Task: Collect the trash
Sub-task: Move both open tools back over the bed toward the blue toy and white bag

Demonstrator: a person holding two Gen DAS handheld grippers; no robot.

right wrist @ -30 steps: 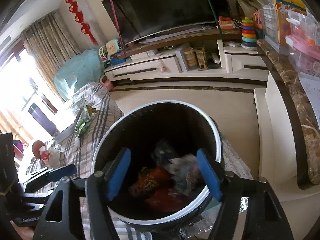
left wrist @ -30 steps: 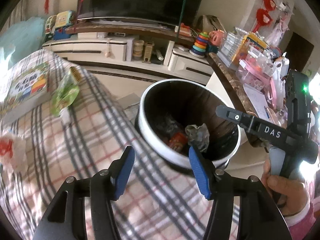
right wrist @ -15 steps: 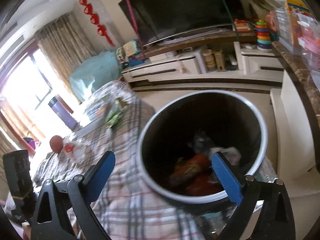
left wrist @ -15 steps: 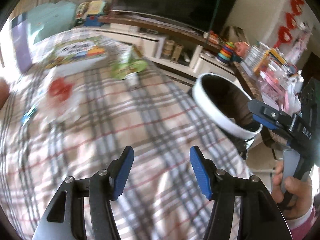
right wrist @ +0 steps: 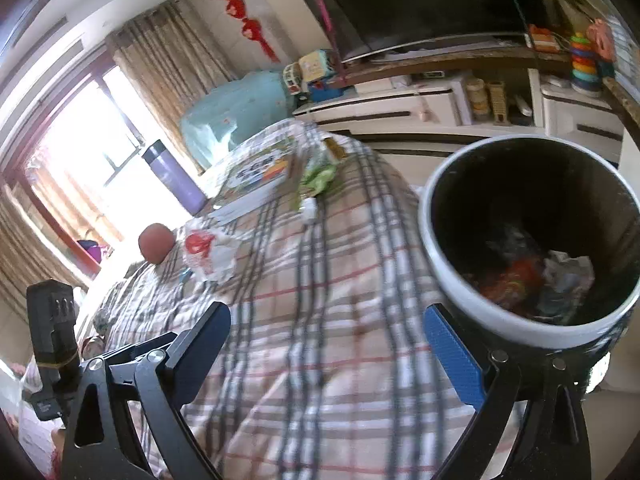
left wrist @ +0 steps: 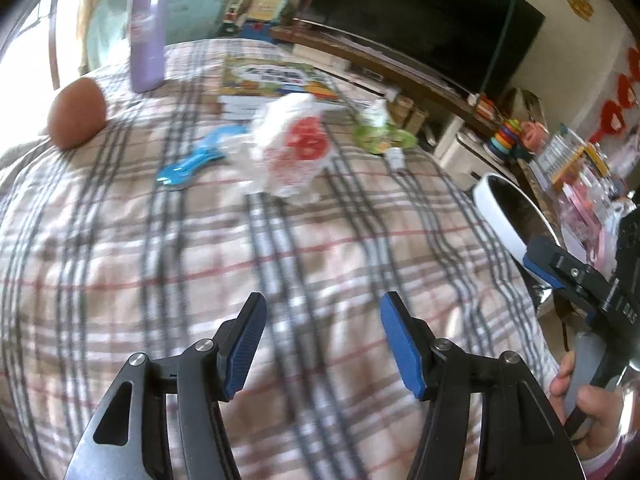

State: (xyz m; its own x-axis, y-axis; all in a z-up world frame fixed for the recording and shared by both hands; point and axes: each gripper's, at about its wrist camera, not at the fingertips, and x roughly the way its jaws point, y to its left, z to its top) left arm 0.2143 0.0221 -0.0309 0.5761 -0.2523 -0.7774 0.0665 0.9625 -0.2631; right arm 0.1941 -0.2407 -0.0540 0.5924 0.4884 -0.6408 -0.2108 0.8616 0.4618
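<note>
A crumpled white bag with red print lies on the checked tablecloth, well ahead of my left gripper, which is open with nothing between its blue pads. Farther right lies a green wrapper. At the table's right edge stands the black bin with a white rim. My right gripper is open wide over the cloth, its right pad close to the bin's rim. Red and silvery trash lies inside the bin. The white bag and the green wrapper show beyond.
On the table also sit a brown ball, a purple bottle, a picture book and a blue plastic piece. A hand holds the right tool. A TV cabinet stands behind.
Both views have swung left, from over the bin towards the table. The right jaws have spread much wider. The white bag now lies ahead of my left gripper.
</note>
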